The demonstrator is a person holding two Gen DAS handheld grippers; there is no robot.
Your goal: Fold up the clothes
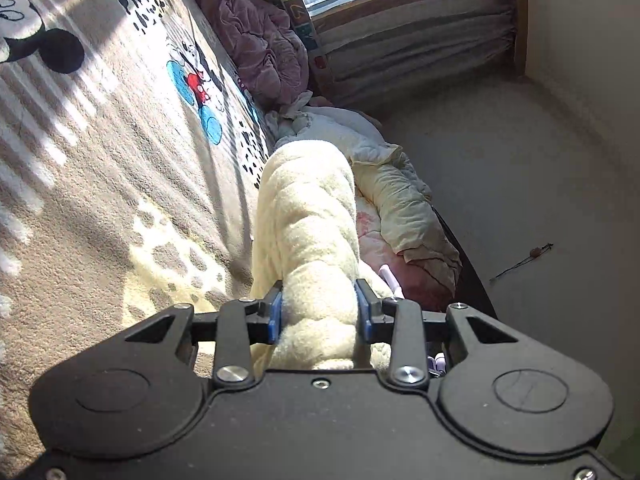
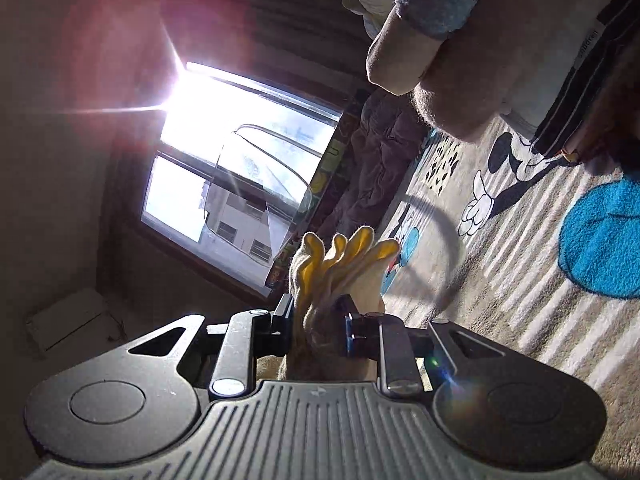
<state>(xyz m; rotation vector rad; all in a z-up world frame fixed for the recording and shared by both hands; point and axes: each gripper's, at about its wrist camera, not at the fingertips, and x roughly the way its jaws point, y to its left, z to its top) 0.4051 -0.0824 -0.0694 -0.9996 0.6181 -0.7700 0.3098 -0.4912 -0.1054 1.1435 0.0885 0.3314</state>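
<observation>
Between the blue pads of the left hand-held gripper (image 1: 319, 312) sits a bunched cream fleece garment (image 1: 308, 216); the right hand-held gripper (image 2: 318, 322) pinches its gathered edge above the blanket (image 1: 100, 168). Folding looks barely begun.

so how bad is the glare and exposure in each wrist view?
Right wrist: sun through the window blows out, with a starburst and reddish flare; the jaws and the bunched cream-and-yellow cloth are backlit. Left wrist: hard sun stripes bleach parts of the grey cartoon-mouse rug; the fluffy cream garment stays readable.
</observation>
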